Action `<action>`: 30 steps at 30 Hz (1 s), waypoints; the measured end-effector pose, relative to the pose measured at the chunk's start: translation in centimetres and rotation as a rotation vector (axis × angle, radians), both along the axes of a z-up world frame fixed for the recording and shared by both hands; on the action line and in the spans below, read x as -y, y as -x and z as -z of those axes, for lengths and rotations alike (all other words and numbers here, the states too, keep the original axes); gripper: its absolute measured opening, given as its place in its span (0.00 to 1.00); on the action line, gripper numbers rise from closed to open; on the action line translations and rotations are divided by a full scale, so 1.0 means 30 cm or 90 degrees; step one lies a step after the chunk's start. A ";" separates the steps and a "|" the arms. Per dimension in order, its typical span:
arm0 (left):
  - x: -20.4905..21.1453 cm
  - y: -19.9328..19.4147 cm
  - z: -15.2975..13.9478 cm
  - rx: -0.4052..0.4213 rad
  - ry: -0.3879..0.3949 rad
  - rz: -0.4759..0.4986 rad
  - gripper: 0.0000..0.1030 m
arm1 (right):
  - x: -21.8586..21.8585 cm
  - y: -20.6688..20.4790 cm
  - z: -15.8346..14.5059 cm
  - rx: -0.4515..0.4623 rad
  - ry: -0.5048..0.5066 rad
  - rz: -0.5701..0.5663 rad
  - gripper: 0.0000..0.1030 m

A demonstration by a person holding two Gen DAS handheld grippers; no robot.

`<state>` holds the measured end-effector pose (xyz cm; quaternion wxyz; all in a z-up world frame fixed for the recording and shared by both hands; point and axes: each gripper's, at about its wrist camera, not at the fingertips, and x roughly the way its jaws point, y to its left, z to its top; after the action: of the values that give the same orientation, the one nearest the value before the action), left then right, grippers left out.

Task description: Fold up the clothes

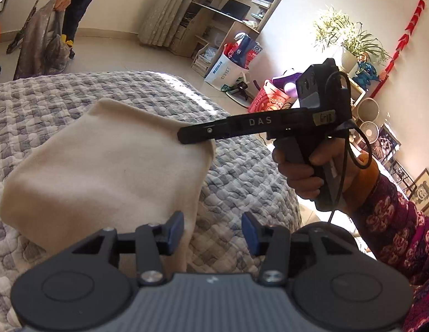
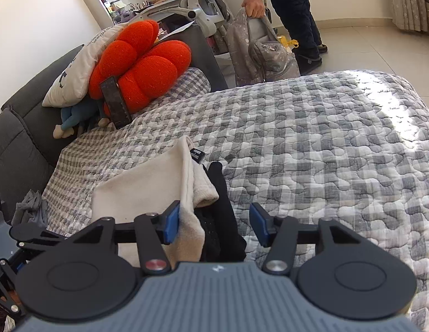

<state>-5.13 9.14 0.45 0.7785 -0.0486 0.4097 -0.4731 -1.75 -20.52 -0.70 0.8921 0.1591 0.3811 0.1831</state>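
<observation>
A folded cream garment (image 1: 104, 171) lies on the checked quilt (image 1: 242, 171). The left gripper (image 1: 213, 231) stands parted at its near edge, clasping nothing; the right gripper (image 2: 214, 222) gapes too, cloth between, unpressed.

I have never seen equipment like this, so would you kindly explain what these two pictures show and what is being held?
No robot here: a person holds a handheld two-finger gripper in each hand, each with a camera looking along its fingers. One picture is from the left gripper, the other from the right gripper. The left view also shows the right gripper from the side. On the checked quilt lies a folded cream garment with a black garment beside it. Both grippers' fingers stand open with cloth between them, so nothing is clamped. Behind, someone holds a grey bag.
</observation>
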 end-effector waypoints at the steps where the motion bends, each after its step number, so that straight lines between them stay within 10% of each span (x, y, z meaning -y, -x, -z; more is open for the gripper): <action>1: -0.018 0.000 -0.009 -0.011 0.004 -0.015 0.52 | 0.008 -0.007 -0.008 -0.005 -0.010 -0.002 0.57; 5: -0.103 0.000 -0.027 -0.036 0.004 -0.100 0.71 | 0.035 -0.038 -0.032 -0.027 -0.054 -0.011 0.61; 16: -0.192 -0.063 0.040 -0.174 -0.073 -0.299 0.81 | 0.041 -0.149 -0.030 -0.122 -0.087 -0.048 0.70; 21: -0.155 -0.069 0.071 -0.217 -0.111 -0.332 0.82 | 0.035 -0.169 -0.052 -0.146 -0.054 -0.084 0.76; 30: -0.077 -0.106 0.145 -0.285 -0.019 -0.320 0.83 | 0.052 -0.246 0.028 -0.219 -0.048 -0.096 0.84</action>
<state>-1.94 11.46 -3.91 0.7621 -0.2394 0.5527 -0.2375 5.63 -22.07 -1.53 0.7910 0.1922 0.5317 0.2337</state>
